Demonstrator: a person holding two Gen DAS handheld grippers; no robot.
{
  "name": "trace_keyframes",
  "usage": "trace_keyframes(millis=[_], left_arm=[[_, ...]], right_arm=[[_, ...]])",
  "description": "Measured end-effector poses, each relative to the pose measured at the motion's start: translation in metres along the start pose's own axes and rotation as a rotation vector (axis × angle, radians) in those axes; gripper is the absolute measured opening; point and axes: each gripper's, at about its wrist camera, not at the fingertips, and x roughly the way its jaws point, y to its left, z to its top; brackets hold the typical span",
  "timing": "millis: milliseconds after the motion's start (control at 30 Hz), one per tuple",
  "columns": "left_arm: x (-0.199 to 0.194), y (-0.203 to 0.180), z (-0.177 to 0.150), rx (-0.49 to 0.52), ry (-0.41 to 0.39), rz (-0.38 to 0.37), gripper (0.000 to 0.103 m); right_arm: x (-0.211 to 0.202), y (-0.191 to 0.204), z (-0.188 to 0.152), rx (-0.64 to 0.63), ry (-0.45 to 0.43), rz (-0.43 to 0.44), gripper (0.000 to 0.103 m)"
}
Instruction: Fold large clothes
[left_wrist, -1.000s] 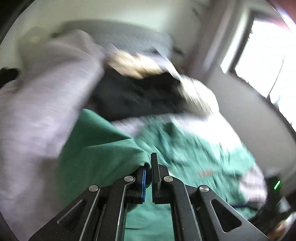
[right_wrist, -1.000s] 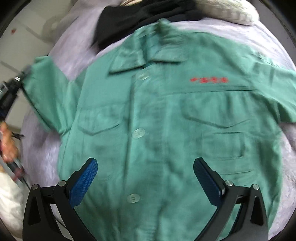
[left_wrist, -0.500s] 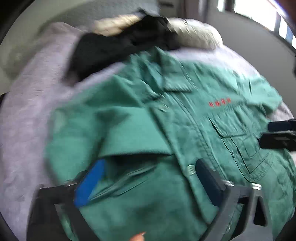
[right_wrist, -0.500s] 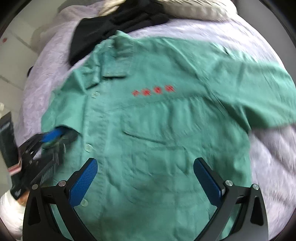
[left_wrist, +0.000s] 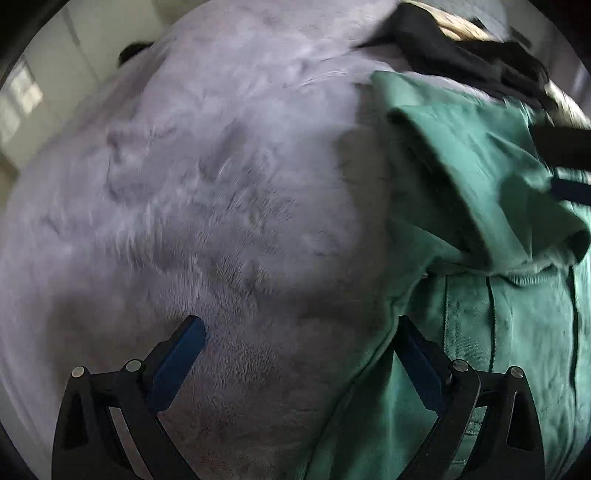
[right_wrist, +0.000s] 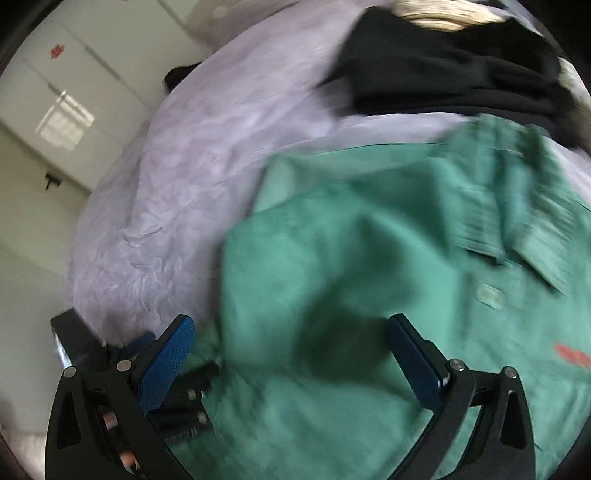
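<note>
The green shirt (right_wrist: 369, 258) lay face up on the lilac bed cover (left_wrist: 221, 184), one sleeve already folded across its front. Both the left hand-held gripper (left_wrist: 301, 354) and the right hand-held gripper (right_wrist: 290, 354) stood wide and empty. The sleeve fold looked in hand; next, the shirt's side edge wanted a firm pinch.

A green shirt (right_wrist: 369, 280) is seen spread on a pale lilac plush cover (right_wrist: 177, 177), with one side folded over its front; its collar (right_wrist: 517, 214), a button (right_wrist: 489, 295) and a red mark at the right edge are blurred. The right gripper (right_wrist: 291, 354) is held above the shirt with its blue-padded jaws wide apart and nothing between them. The left gripper (right_wrist: 122, 358) is glimpsed behind its left finger at the shirt's edge, and a black garment (right_wrist: 443, 70) lies beyond the collar.
</note>
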Motion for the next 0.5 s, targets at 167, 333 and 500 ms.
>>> trace_keyframes(millis=[167, 333, 500], left_arm=[[0.006, -0.003, 0.001, 0.009, -0.008, 0.007, 0.100], [0.013, -0.008, 0.002, 0.010, -0.003, -0.012, 0.100], [0.018, -0.007, 0.007, 0.025, 0.001, -0.010, 0.100]], right_arm=[[0.064, 0.024, -0.002, -0.123, 0.100, -0.201, 0.030], [-0.008, -0.030, 0.001, 0.089, -0.071, -0.083, 0.009], [-0.085, -0.124, -0.021, 0.303, -0.202, -0.121, 0.009]])
